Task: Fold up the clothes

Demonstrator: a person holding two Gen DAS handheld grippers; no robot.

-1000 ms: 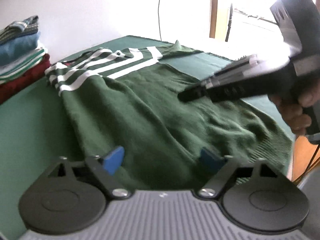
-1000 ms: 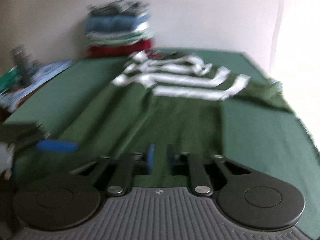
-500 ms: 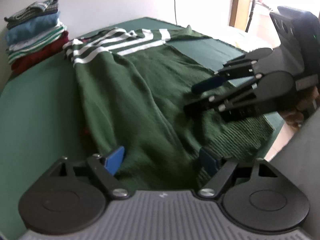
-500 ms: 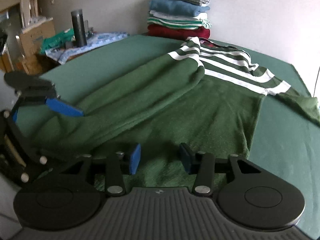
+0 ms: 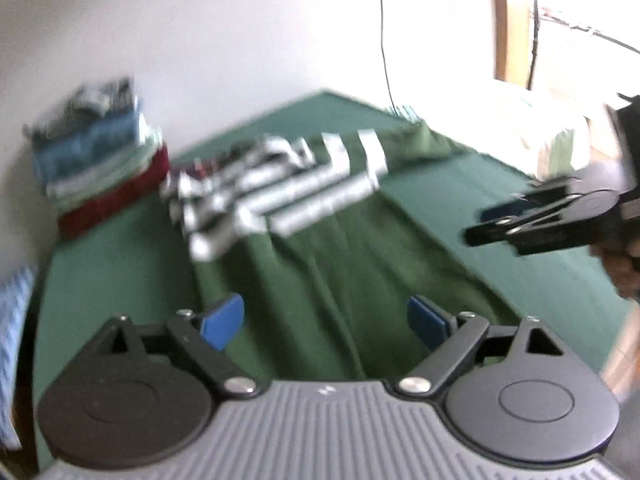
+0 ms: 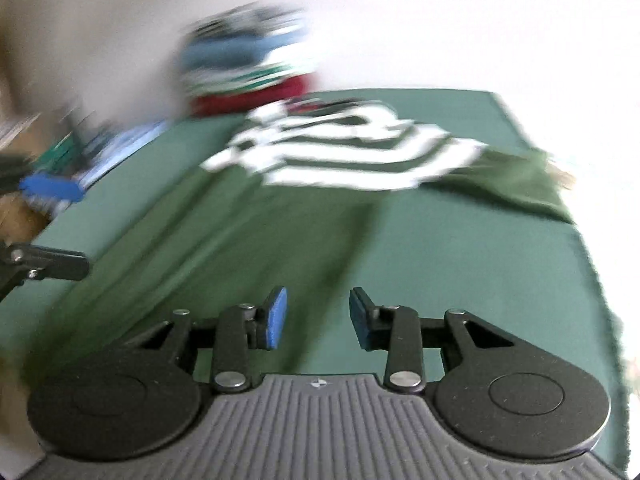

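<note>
1. The green sweater (image 5: 320, 248) with white stripes lies spread lengthwise on the green-covered table (image 5: 100, 264). Its striped end is toward twelve o'clock in the left wrist view, and its plain body runs down to six o'clock, where it passes under the left tool.
2. The left tool (image 5: 325, 322) sits above the sweater's near end. Its jaws are wide apart and opening further, with nothing gripped; the cloth lies below the blue pads (image 5: 222, 322), not pinched by them.
3. The right tool (image 6: 316, 318) has its jaws partly open and closing slightly. Nothing is between its blue pads (image 6: 276, 322), and the sweater's edge and the table cover show below the gap.
4. In the left wrist view the right tool (image 5: 486, 226) appears at three o'clock, over bare table cover beside the sweater, with part of a hand (image 5: 622, 272) behind it.
5. A stack of folded clothes (image 5: 100, 168) stands at ten o'clock against the white wall (image 5: 240, 32), just beyond the striped end.
6. One green sleeve (image 6: 516, 178) trails out toward two o'clock in the right wrist view.
7. Both views are motion-blurred.
</note>
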